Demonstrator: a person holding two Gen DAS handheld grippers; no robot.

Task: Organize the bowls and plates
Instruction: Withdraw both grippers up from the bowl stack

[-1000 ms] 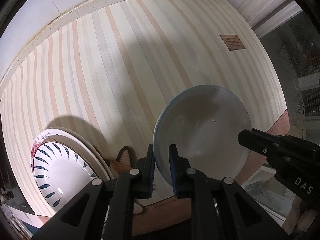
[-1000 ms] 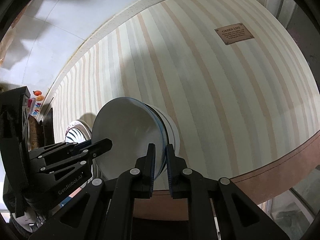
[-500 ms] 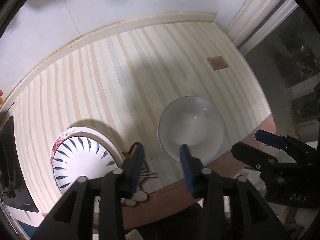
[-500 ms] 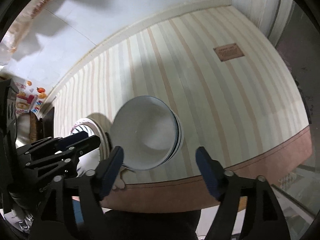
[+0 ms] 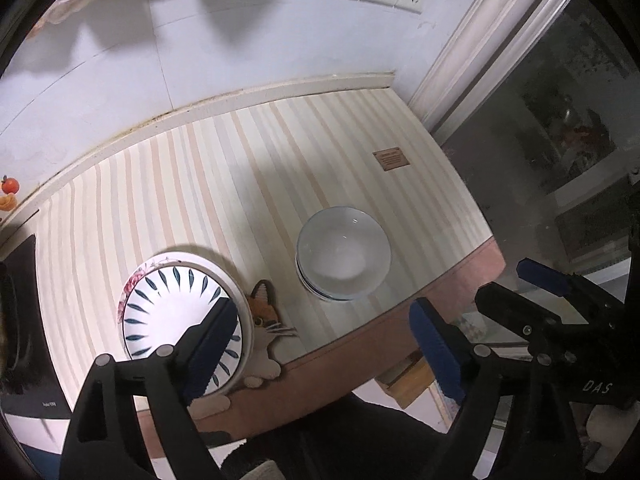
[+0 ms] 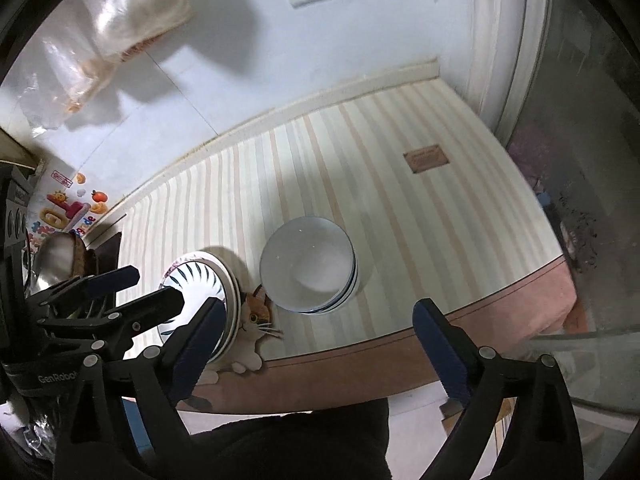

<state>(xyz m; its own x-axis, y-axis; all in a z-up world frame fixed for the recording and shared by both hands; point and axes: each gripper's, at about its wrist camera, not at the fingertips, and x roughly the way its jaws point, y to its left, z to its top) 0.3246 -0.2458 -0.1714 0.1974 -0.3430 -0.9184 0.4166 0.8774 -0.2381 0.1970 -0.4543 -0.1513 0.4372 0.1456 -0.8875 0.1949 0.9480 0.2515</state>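
Two stacks are sitting on the striped tabletop (image 5: 224,184). At the left, a leaf-patterned dish (image 5: 180,320) is lying in a stack of plates (image 6: 230,280), partly over a cat-shaped mat (image 5: 264,312). Just right of it, white bowls (image 5: 343,253) are nesting one inside another, the top one holding nothing. Above them, the left gripper (image 5: 320,344) and right gripper (image 6: 320,344) are hanging with fingers (image 5: 436,344) spreading wider, nothing between them.

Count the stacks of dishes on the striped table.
2. A plate stack topped by a leaf-patterned dish sits near the front edge; a stack of white bowls stands to its right. How many pieces are in each stack is unclear.
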